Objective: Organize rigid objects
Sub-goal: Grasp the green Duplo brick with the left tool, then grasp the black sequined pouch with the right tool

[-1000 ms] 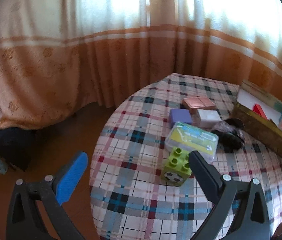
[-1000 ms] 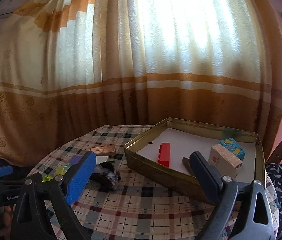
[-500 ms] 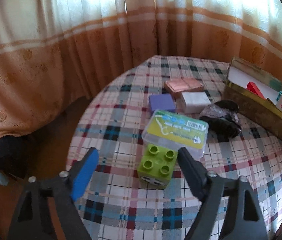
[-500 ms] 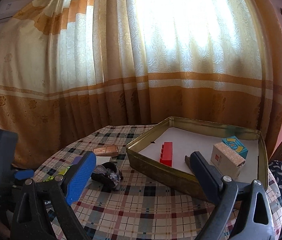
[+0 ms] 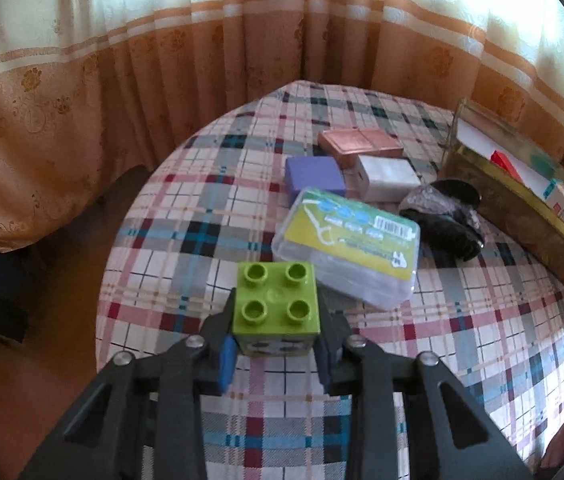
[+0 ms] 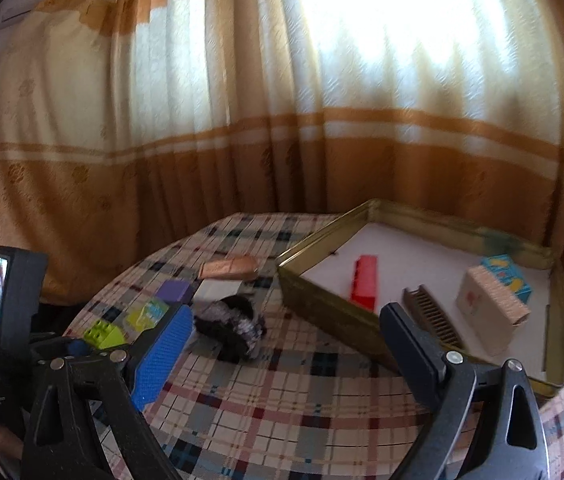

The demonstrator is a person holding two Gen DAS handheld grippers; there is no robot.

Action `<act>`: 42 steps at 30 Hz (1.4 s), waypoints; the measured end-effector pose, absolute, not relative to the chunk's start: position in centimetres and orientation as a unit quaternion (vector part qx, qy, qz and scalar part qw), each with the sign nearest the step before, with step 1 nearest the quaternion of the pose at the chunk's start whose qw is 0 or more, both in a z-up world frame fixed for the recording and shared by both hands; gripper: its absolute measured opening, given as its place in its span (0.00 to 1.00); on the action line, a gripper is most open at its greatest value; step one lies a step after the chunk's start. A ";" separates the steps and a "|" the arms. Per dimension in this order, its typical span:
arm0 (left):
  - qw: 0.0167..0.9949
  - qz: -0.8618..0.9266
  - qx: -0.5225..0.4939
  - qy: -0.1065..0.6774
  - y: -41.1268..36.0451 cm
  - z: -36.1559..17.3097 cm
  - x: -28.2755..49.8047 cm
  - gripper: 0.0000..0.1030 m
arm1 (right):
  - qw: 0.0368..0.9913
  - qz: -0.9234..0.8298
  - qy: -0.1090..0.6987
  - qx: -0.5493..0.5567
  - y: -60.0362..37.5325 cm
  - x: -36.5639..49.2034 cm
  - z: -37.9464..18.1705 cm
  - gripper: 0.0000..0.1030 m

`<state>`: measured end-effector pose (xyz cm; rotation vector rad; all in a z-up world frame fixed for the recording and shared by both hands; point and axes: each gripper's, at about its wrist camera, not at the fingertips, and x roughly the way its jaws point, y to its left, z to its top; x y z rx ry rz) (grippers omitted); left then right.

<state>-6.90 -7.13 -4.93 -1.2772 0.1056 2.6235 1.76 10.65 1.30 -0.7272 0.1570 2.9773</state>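
The left gripper [image 5: 276, 342] is closing, its jaws against both sides of a green toy brick [image 5: 275, 307] on the plaid tablecloth [image 5: 210, 216]. Just beyond the brick lies a clear plastic case [image 5: 348, 246]. The right gripper [image 6: 282, 344] hangs open and empty, a gold tin tray [image 6: 322, 304] ahead of it.

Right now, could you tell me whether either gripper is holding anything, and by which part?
The left gripper is closing on the green toy brick, one finger on each side wall. The right gripper is open and holds nothing.
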 end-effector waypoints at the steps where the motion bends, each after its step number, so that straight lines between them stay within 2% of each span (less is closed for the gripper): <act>1: 0.112 0.893 -0.435 0.031 -7.3 -4.9 -6.9 0.30 | 0.023 0.967 0.052 -0.247 10.5 1.4 1.1 0.93; 3: 0.109 0.895 -0.431 0.023 -7.6 -4.8 -6.9 0.30 | 0.005 0.964 0.051 -0.261 10.3 0.7 0.8 0.89; 7: 0.100 0.902 -0.420 -0.013 -8.3 -4.0 -6.9 0.30 | -0.030 0.948 0.057 -0.311 9.9 -1.5 -0.6 0.66; 11: 0.088 0.903 -0.418 -0.048 -8.6 -3.6 -7.3 0.30 | -0.045 0.934 0.058 -0.351 9.7 -3.9 -1.9 0.65; 23: 0.088 0.896 -0.431 -0.059 -8.7 -4.3 -7.6 0.30 | -0.069 0.905 0.030 -0.418 8.6 -9.2 -3.8 0.65; 27: 0.095 0.895 -0.431 -0.070 -8.9 -4.4 -7.6 0.30 | -0.068 0.907 0.012 -0.416 8.1 -9.0 -3.8 0.53; 30: 0.097 0.897 -0.425 -0.072 -9.0 -4.2 -7.2 0.30 | -0.072 0.910 0.007 -0.407 7.9 -8.3 -3.5 0.49; 37: 0.100 0.905 -0.407 -0.069 -8.8 -3.4 -6.0 0.30 | -0.091 0.931 0.077 -0.346 9.5 -4.4 -2.1 0.49; 42: 0.127 0.908 -0.390 -0.081 -8.4 -2.4 -5.2 0.30 | -0.062 0.946 0.108 -0.299 11.1 -1.6 -0.9 0.49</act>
